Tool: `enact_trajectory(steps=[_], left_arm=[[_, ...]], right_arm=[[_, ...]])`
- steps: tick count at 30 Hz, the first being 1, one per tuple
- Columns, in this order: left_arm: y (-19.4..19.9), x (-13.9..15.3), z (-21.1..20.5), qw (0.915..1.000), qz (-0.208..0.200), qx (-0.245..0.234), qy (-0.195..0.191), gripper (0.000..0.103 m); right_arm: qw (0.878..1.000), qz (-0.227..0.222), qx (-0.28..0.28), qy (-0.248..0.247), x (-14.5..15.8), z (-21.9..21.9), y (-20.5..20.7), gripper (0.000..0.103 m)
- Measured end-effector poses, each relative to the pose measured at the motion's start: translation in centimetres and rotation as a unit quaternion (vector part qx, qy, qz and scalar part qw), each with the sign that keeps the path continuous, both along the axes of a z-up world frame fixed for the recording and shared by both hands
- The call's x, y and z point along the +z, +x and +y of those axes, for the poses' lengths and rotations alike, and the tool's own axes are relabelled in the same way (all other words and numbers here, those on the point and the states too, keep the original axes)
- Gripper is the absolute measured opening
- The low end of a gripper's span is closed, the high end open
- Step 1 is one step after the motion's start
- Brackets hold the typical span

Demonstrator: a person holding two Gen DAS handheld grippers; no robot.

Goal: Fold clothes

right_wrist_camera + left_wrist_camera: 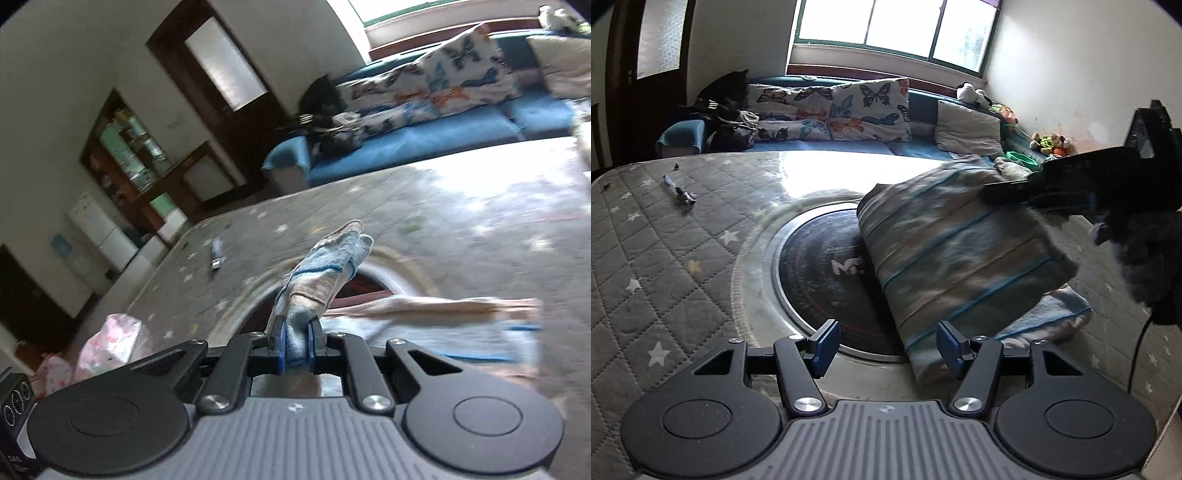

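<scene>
A striped garment [960, 251] in beige, grey and blue is lifted in a fold over the table's round dark inset [820, 273]. My right gripper [993, 192] comes in from the right above it, held by a gloved hand [1145, 254]. In the right wrist view that right gripper [295, 341] is shut on a bunched edge of the garment [325, 273], which sticks up past the blue pads. My left gripper [888, 349] stands open near the front, its right finger [951, 347] beside the garment's lower edge, nothing between the pads.
The table wears a grey quilted star cover [653, 258]. A small pen-like object [679, 190] lies at its far left. A blue sofa [849, 147] with butterfly cushions [864, 110] runs behind. Soft toys [1049, 142] sit at the back right. A pink bag [110, 343] lies left below the table.
</scene>
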State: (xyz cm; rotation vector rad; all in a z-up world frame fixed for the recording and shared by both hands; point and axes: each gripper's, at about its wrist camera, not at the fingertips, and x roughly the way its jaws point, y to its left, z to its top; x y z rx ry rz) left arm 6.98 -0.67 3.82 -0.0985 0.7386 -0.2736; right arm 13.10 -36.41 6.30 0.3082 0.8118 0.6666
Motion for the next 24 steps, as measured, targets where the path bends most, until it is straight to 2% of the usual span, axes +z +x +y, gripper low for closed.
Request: enact_trajectory(steps=[8,18,24], left_arm=[[0.3,-0.5,-0.9,0.9998,0.009,-0.015,0.006,0.062],[0.8,-1.0,-1.4,0.9996,0.015,-0.022,0.013,0.063],[1.0,-1.0,-1.7,0.9993,0.014,-0.027,0.019,0.063]], right_arm=[[0.998,0.028,-0.06,-0.013,-2.2,-5.3,-0.3,0.01],[0.995,0.033,-0.086,-0.03,-4.0,-7.2,-0.3,0.01],[0.995,0.012,-0.074,-0.067,-4.3,-6.4,-1.7,0.021]])
